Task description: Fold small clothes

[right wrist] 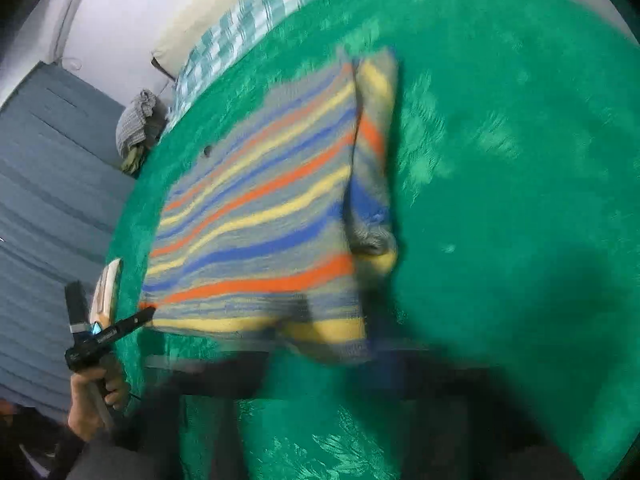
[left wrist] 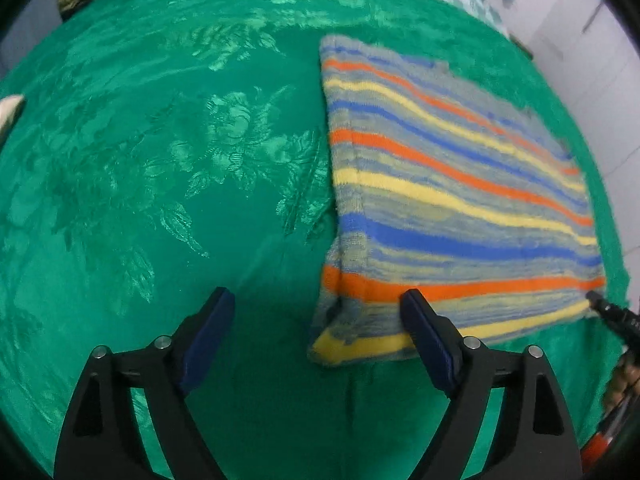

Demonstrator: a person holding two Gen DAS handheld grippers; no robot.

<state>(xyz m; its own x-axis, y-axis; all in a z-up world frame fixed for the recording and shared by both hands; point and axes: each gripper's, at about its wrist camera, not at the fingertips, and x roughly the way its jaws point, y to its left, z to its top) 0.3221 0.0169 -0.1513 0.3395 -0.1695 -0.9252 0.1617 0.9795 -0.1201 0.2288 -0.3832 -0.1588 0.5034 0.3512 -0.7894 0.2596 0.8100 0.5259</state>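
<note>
A striped knitted garment (left wrist: 452, 200), grey with orange, yellow and blue bands, lies folded flat on a green blanket (left wrist: 160, 160). My left gripper (left wrist: 320, 312) is open and empty, just in front of the garment's near left corner. A dark gripper tip (left wrist: 600, 306) touches the garment's near right corner. In the right wrist view the garment (right wrist: 260, 216) is blurred, with a folded sleeve (right wrist: 372, 152) along its right side. My right gripper's own fingers are a dark motion blur at the bottom. A gripper (right wrist: 140, 318) held in a hand touches the garment's lower left corner.
A green floral blanket (right wrist: 520, 160) covers the bed. A checked sheet (right wrist: 248, 12) and a bundle of cloth (right wrist: 138, 120) lie at the far edge. A white wall (left wrist: 600, 80) is to the right, grey panels (right wrist: 48, 180) to the left.
</note>
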